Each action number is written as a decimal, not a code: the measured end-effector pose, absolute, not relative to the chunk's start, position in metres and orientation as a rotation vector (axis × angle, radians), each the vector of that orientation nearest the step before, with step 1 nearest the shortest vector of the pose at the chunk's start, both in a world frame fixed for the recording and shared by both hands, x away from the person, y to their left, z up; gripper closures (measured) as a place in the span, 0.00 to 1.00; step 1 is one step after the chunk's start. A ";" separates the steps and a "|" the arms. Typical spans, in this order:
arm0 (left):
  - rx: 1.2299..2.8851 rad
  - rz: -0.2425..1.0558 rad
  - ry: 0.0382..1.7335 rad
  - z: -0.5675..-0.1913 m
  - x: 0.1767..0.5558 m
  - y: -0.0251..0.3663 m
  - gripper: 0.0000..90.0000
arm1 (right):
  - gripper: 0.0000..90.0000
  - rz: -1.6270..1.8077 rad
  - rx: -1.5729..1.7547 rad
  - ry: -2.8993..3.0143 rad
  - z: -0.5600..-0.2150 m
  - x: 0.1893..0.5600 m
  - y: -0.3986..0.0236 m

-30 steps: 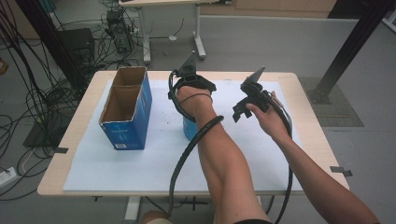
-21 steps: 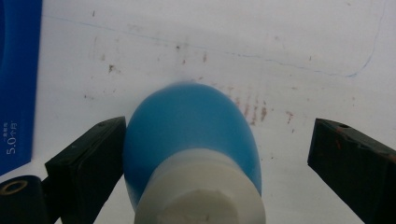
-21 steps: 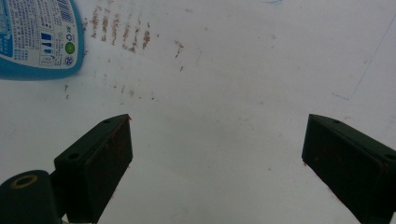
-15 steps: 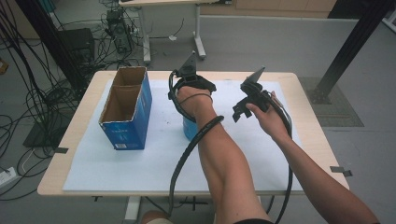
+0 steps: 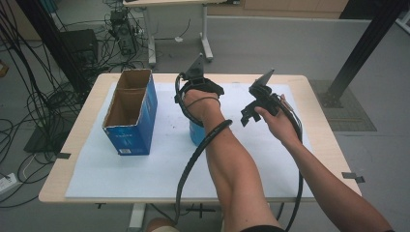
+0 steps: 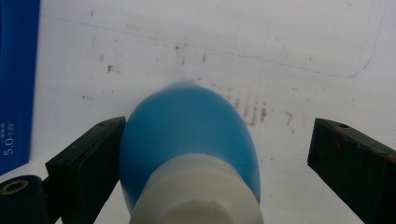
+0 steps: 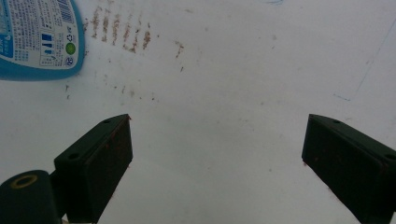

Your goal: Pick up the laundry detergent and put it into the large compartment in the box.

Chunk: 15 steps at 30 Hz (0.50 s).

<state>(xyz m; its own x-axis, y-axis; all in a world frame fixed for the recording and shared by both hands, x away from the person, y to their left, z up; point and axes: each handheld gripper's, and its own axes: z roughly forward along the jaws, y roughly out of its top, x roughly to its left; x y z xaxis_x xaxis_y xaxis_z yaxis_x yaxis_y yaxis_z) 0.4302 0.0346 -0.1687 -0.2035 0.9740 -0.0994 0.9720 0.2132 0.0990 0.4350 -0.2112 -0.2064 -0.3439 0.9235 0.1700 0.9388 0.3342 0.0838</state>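
Blue cardboard box [image 5: 130, 116], open-topped, stands at the table's [image 5: 67, 159] left on the white sheet [image 5: 145, 169]. Just right of it, the left gripper [image 6: 217, 154] straddles the upright blue bottle [image 6: 187, 135]; one jaw touches it, the other stands clear. Farther right, the right gripper [image 7: 217, 158] hangs wide open above bare sheet, holding nothing

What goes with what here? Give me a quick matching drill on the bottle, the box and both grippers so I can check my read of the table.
Things:
1. blue bottle
2. cardboard box
3. left gripper
4. right gripper

States:
a. open over bare white sheet
b. open top, at the table's left
c. white cap, standing between two jaws
d. jaws wide, one pad beside the bottle, the other well clear

Pairs: 1-c, 2-b, 3-d, 4-a
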 end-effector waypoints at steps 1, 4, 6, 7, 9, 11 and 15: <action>1.884 0.024 2.336 -0.169 0.430 0.034 0.07 | 0.09 -0.255 -1.745 -2.487 -0.206 0.435 -0.211; 1.885 0.024 2.336 -0.169 0.430 0.034 0.07 | 0.09 -0.255 -1.742 -2.489 -0.207 0.435 -0.211; 1.885 0.025 2.334 -0.169 0.430 0.034 0.07 | 0.09 -0.255 -1.740 -2.491 -0.207 0.435 -0.211; 1.887 0.023 2.333 -0.169 0.430 0.034 0.08 | 0.09 -0.256 -1.740 -2.489 -0.207 0.435 -0.211; 1.884 0.026 2.335 -0.170 0.430 0.034 0.08 | 0.09 -0.254 -1.741 -2.487 -0.207 0.436 -0.212; 1.891 0.022 2.332 -0.170 0.430 0.034 0.08 | 0.09 -0.258 -1.741 -2.486 -0.207 0.436 -0.212; 1.890 0.025 2.332 -0.170 0.429 0.034 0.09 | 0.09 -0.258 -1.740 -2.489 -0.208 0.436 -0.212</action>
